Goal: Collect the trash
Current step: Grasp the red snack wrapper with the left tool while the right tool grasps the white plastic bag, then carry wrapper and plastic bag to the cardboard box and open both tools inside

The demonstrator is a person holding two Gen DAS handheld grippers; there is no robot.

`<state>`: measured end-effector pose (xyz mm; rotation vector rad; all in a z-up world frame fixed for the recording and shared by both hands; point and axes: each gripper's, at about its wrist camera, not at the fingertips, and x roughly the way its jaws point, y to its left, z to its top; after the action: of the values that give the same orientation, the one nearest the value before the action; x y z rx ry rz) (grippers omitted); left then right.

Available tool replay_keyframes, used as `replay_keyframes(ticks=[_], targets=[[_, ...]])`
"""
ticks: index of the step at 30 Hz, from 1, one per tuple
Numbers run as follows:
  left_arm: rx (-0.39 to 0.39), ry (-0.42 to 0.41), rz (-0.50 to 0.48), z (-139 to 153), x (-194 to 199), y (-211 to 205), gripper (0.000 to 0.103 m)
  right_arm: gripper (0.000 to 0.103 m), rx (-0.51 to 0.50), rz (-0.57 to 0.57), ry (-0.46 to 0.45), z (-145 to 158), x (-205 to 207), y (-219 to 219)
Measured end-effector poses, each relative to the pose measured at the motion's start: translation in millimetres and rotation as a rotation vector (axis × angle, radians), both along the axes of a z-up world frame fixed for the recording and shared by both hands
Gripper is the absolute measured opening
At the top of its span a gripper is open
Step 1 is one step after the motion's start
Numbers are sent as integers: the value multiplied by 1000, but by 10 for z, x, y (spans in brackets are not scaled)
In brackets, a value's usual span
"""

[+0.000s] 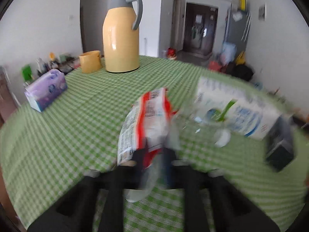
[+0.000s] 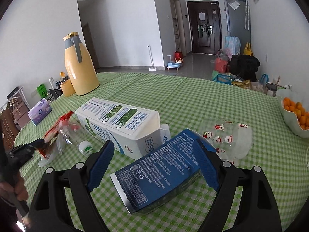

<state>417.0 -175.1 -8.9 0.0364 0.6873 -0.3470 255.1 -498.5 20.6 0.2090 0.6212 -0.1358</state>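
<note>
My left gripper point(image 1: 154, 154) is shut on a red and white snack wrapper point(image 1: 148, 119) together with crumpled clear plastic, lifted just above the green checked tablecloth point(image 1: 77, 125); the view is motion-blurred. The same wrapper point(image 2: 58, 127) and left gripper point(image 2: 29, 148) show at the left of the right wrist view. My right gripper point(image 2: 154, 162) is open, its blue pads on either side of a blue snack bag point(image 2: 160, 174) lying on the table. A white milk carton point(image 2: 119, 123) lies on its side behind it. A clear Santa-print wrapper point(image 2: 227, 137) lies to the right.
A yellow thermos point(image 1: 121, 36) and yellow cup point(image 1: 89, 60) stand at the far side. A purple tissue pack point(image 1: 46, 89) lies far left. A bowl of oranges point(image 2: 295, 112) sits at the right edge. A white bottle cap point(image 2: 86, 147) lies near the carton.
</note>
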Motion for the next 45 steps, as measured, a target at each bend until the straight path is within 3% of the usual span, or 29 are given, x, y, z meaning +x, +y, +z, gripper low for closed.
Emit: replay_keyframes(ticks=[4, 9, 15, 18, 19, 20, 22, 24, 27, 28, 29, 31, 36, 37, 38, 41, 45], targets=[[-123, -59, 1, 351, -203, 270, 0, 80, -13, 43, -13, 55, -17, 123], [-163, -97, 90, 575, -434, 732, 0, 80, -71, 185, -10, 74, -19, 538], [-214, -80, 185, 522, -682, 1491, 0, 80, 38, 384, 46, -13, 172, 1278], [-254, -13, 195, 341, -673, 1740, 0, 80, -10, 467, 79, -59, 507, 1817], [-268, 13, 186, 273, -683, 1796, 12, 78, -15, 477, 97, -88, 617, 1938], [-268, 42, 165, 228, -690, 1812, 43, 73, -21, 477, 123, -125, 754, 2068], [-240, 68, 109, 139, -737, 1807, 76, 68, -39, 483, 164, -208, 1014, 2309], [-190, 67, 88, 54, -770, 1749, 75, 61, -75, 452, 209, -307, 1222, 2471], [-184, 148, 73, -135, -667, 1663, 75, 49, -123, 375, 269, -498, 1469, 2566], [-187, 178, 82, -212, -588, 1637, 75, 38, -137, 358, 274, -535, 1492, 2557], [-176, 197, 97, -260, -534, 1607, 75, 19, -140, 343, 275, -561, 1503, 2537], [-132, 232, 162, -377, -414, 1530, 75, 5, -122, 348, 277, -567, 1439, 2487], [-130, 227, 109, -431, -375, 1324, 75, 2, -122, 380, 187, -262, 959, 2291], [-123, 225, 104, -441, -389, 1277, 62, 2, -105, 372, 165, -185, 851, 2211], [-107, 225, 106, -453, -402, 1221, 37, 2, -91, 368, 144, -120, 737, 2128], [-73, 234, 88, -442, -425, 1099, 5, 2, -41, 342, 96, 28, 397, 1865], [-43, 189, 110, -273, -549, 998, 0, 2, -33, 300, 51, 174, 18, 1561]])
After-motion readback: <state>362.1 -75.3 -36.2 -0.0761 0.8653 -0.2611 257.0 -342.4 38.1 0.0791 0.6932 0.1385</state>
